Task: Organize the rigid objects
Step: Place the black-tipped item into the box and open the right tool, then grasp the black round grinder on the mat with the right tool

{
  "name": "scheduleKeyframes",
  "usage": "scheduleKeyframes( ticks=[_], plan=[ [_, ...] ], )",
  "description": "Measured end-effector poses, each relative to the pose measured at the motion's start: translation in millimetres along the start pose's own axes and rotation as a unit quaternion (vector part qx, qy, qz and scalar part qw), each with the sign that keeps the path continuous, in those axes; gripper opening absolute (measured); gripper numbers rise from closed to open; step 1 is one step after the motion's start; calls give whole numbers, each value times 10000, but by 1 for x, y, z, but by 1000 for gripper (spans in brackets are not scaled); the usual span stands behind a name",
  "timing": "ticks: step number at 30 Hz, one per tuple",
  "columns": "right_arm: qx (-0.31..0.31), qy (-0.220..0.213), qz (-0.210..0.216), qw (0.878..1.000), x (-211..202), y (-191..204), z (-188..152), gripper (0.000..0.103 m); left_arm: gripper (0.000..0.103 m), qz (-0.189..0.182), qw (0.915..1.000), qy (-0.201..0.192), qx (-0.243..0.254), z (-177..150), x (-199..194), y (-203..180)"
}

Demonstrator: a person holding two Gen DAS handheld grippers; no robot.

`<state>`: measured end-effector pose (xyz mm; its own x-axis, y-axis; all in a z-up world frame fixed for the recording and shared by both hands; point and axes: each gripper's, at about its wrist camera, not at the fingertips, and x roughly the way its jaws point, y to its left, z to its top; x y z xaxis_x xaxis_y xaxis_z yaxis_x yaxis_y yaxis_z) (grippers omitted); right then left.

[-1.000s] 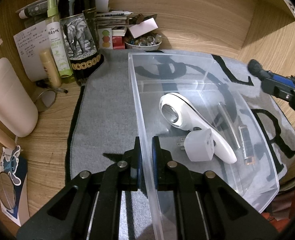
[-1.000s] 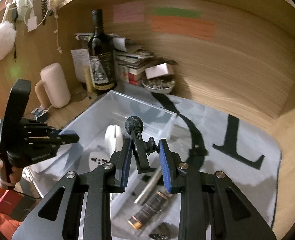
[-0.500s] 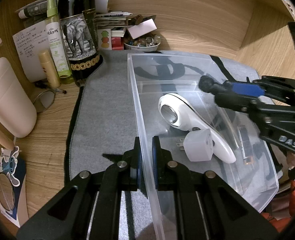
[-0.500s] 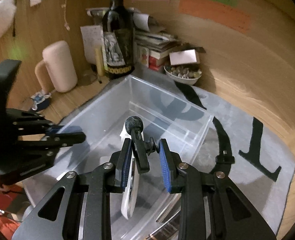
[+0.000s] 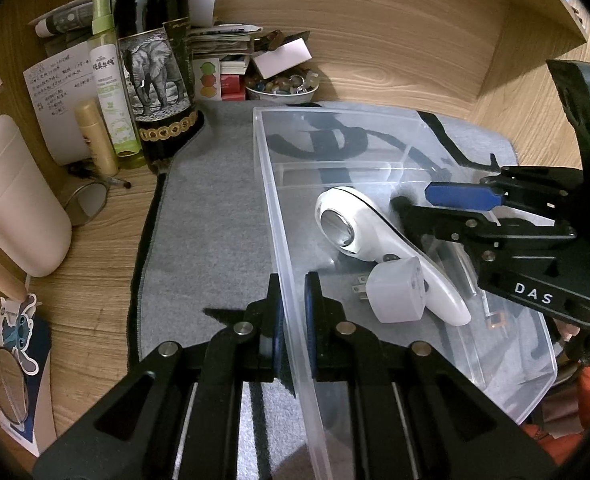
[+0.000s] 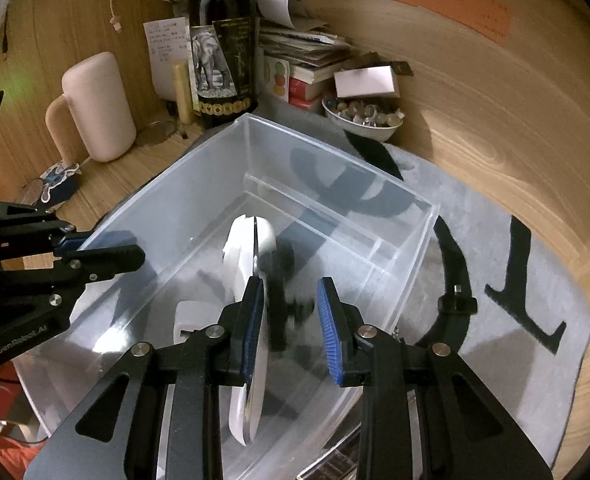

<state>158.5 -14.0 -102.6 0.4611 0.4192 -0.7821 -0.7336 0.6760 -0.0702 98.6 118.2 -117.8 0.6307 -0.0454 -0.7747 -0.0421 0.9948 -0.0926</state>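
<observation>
Your left gripper [image 5: 293,316] is clamped on the near long wall of the one clear plastic bin [image 5: 375,114], one finger inside and one outside the wall. The bin sits on a grey mat [image 5: 211,200] with black lettering, on a wooden desk [image 5: 91,248].

Your right gripper [image 6: 291,320] hangs over the bin's interior with its jaws parted. Between the two blue pads [image 6: 329,332] a small black microphone with a foam tip [image 6: 279,280] shows blurred; you cannot tell from either view whether a pad touches it, though it sits nearer the left-hand pad.

Count the bin's contents from the left wrist view: one white handheld magnifier [image 5: 359,224] lying diagonally with its lens toward the far end, one white plug adapter [image 5: 395,292] resting against the magnifier's handle, prongs pointing left, and one slim metal cylinder [image 5: 465,268] partly hidden under the right gripper (a further item with an orange mark shows behind the adapter, too unclear to name). A clear divider [image 6: 315,216] crosses the bin near its far end.

Beyond the mat stand one dark wine bottle [image 5: 155,60] with an elephant label, one green spray bottle [image 5: 111,80], one gold tube [image 5: 95,136], one bowl of marbles [image 5: 281,86], and one pink jug [image 5: 15,200] at the left.
</observation>
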Motion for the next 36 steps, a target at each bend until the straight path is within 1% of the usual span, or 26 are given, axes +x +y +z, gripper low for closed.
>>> scheduleKeyframes(
  ticks=[3, 9, 12, 17, 23, 27, 30, 36],
  plan=[
    [6, -70, -11, 10000, -4, 0, 1, 35, 10, 3, 10000, -3, 1, 0, 0, 0],
    [48, -312, -40, 9995, -23, -2, 1, 37, 10, 5, 10000, 0, 3, 0, 0, 0],
    [95, -469, -74, 9988, -35, -6, 0, 42, 10, -3, 10000, 0, -2, 0, 0, 0],
    [202, -703, -184, 9972, -58, -15, -6, 42, 10, 1, 10000, 1, 2, 0, 0, 0],
    [365, -841, -432, 9949, -80, -31, -21, 43, 10, 1, 10000, 0, 5, 0, 0, 1],
    [566, -775, -579, 9937, -88, -44, -37, 43, 10, 6, 10000, 1, 13, -1, 0, 1],
    [701, -581, -694, 9934, -86, -52, -52, 43, 10, 10, 10000, 2, 14, -1, 0, 1],
    [935, -115, -629, 9936, -71, -56, -85, 43, 10, 37, 10000, 6, 9, -2, 0, 3]
  ],
)
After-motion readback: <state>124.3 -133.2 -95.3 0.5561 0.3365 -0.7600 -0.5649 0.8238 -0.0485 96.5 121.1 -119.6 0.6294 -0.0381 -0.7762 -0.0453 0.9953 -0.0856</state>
